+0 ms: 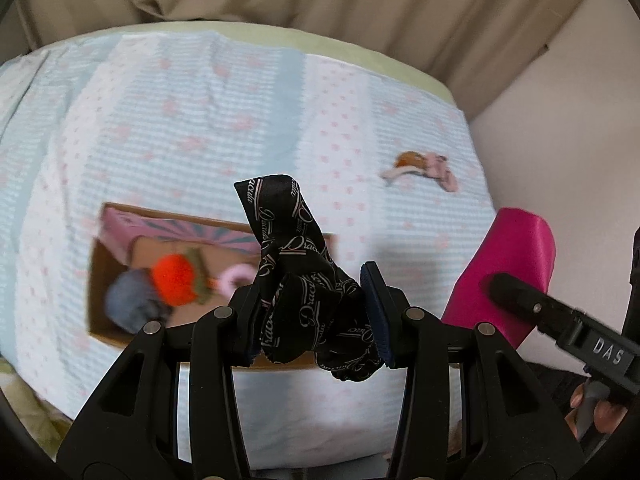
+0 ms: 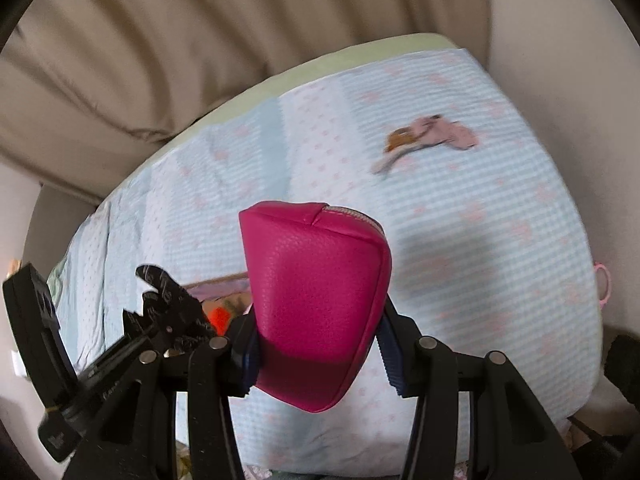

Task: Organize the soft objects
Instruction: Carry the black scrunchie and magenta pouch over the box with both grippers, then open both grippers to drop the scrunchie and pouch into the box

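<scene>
Left gripper clamps a black scarf, held above the near edge of the box on the bed. Right gripper pinches a pink pouch right of the box. Beyond the box, well apart, lies a pink toy.

Both wrist views look down along their jaws, close above the bed; both share the cardboard box and far curtain.
</scene>
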The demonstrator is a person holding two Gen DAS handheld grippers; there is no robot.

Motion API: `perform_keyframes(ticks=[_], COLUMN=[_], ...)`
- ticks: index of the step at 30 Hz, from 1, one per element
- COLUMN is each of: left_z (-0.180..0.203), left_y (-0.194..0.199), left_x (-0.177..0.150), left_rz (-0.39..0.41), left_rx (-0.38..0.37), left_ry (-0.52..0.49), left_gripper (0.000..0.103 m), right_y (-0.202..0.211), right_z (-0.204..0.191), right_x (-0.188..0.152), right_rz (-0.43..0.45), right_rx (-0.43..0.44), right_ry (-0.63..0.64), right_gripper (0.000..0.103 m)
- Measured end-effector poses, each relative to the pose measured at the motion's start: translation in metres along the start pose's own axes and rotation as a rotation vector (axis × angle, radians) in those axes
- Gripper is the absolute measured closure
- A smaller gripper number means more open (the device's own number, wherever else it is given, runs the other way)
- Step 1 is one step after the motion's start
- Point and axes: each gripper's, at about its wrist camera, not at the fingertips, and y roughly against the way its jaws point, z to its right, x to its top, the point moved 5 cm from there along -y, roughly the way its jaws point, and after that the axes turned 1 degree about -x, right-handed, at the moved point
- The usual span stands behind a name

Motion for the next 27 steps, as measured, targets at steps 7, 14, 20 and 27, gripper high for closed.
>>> perform_keyframes(ticks=[7,14,20,27], left_z=[-0.078,-0.126,-0.121,-0.127], left_y=[-0.009,-0.048,-0.1,-0.151], left_x=[0.001,-0.005,-0.017,-0.041], left_rz=[-0.064,-0.173,-0.269,-0.384], left_rx=[0.068,0.081,0.087,0.085], left_ry=[-0.037,-0.12,-0.289,-0.355], left_gripper=[0.064,0.064,0.064,0.064], right_y=[-0.051,-0.11,-0.159,-0.205], right_z=[-0.07,-0.109,-0.117,-0.109], right_x=[-0.029,-0.056,-0.069,-0.071], right_rz=[-0.086,-0.188,-0.253,-0.312], right_rx=[0.008,-0.021,-0.098,-0.156], right_ry=[0.063,0.082,0.117,0.204], right_gripper=[0.057,0.057,0.057,0.057])
